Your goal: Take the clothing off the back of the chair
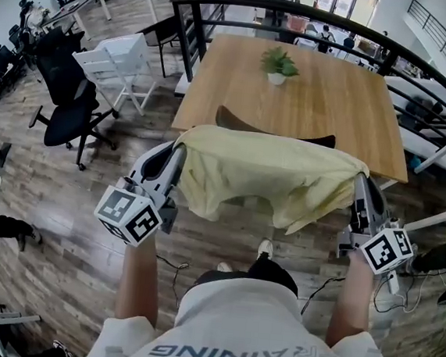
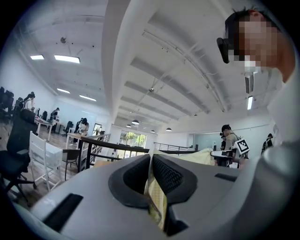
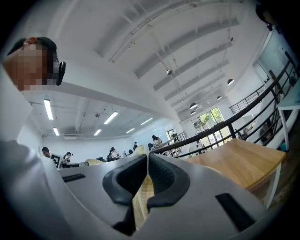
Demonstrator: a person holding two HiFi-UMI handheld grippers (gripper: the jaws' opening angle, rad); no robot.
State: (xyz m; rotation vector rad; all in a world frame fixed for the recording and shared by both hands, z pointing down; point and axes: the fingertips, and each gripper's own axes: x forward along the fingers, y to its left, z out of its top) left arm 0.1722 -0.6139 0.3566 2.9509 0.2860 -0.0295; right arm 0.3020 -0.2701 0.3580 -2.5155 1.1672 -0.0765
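A pale yellow garment (image 1: 266, 174) hangs stretched between my two grippers, lifted in front of the dark chair back (image 1: 244, 124), whose curved top edge shows just behind it. My left gripper (image 1: 180, 150) is shut on the garment's left end, and my right gripper (image 1: 361, 183) is shut on its right end. In the left gripper view the yellow cloth (image 2: 157, 206) is pinched between the shut jaws of the left gripper (image 2: 151, 171). The right gripper view shows the same cloth (image 3: 140, 201) clamped in the right gripper (image 3: 146, 171). The chair's seat is hidden by the garment.
A wooden table (image 1: 324, 105) with a small potted plant (image 1: 279, 64) stands behind the chair, and a black railing (image 1: 302, 13) runs beyond it. A white chair (image 1: 120, 66) and a black office chair (image 1: 66, 100) stand at the left. Cables (image 1: 413, 286) lie on the wood floor.
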